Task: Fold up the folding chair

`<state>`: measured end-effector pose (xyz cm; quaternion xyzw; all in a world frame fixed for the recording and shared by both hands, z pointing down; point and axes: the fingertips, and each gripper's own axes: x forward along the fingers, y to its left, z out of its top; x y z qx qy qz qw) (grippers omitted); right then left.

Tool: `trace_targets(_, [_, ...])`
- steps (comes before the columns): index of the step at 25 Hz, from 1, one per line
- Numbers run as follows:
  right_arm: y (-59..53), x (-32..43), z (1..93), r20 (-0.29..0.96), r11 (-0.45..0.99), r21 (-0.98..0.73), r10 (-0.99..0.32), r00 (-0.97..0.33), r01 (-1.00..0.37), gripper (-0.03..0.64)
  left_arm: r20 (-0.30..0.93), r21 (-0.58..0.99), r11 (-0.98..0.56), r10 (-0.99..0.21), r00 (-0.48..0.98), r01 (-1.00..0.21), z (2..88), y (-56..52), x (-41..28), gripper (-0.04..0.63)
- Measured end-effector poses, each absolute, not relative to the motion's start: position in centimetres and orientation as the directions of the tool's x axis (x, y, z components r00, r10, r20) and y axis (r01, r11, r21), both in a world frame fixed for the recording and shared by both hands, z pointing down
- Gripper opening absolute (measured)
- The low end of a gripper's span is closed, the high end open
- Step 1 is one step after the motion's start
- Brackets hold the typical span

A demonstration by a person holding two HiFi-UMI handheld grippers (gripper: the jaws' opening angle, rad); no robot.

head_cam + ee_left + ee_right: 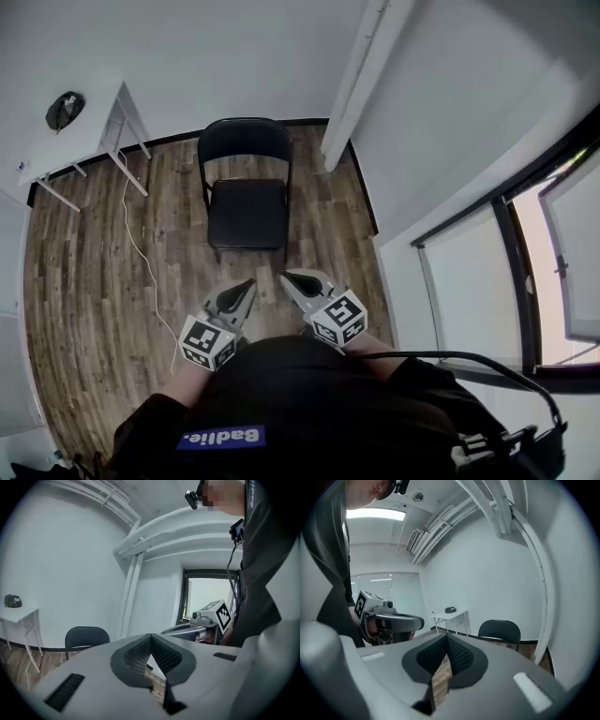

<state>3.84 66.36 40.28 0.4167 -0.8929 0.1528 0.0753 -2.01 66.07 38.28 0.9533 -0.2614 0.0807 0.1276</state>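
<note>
1. Way over on the left there was a small white table (89,127) against the wall, with a white cord (141,248) trailing over the wood floor (84,281). None of that was part of the job.
2. My left gripper (249,285) had its jaws pressed fully together with nothing in them. I held it low in front of me, tipped slightly down.
3. The folding chair (246,197) stood unfolded on the floor straight ahead, well apart from both grippers. The seat front faced me and the upright backrest was on the far side near the wall, so its front-to-back line ran directly away from me.
4. My right gripper (285,277) was also closed and empty, just beside the left. It lined up with the chair's right edge and the left one with mid-seat. I'd say neither hand was really nearer, so I'd have needed to step in first.
</note>
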Motion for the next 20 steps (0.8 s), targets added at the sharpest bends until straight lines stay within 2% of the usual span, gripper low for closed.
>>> trace_targets(20, [66.7, 6.6, 39.8, 0.251, 0.617, -0.223, -0.712, -0.656, -0.754, 0.000, 0.234, 0.193, -0.828, -0.482, 0.845, -0.526, 38.3, 66.4, 0.6, 0.003])
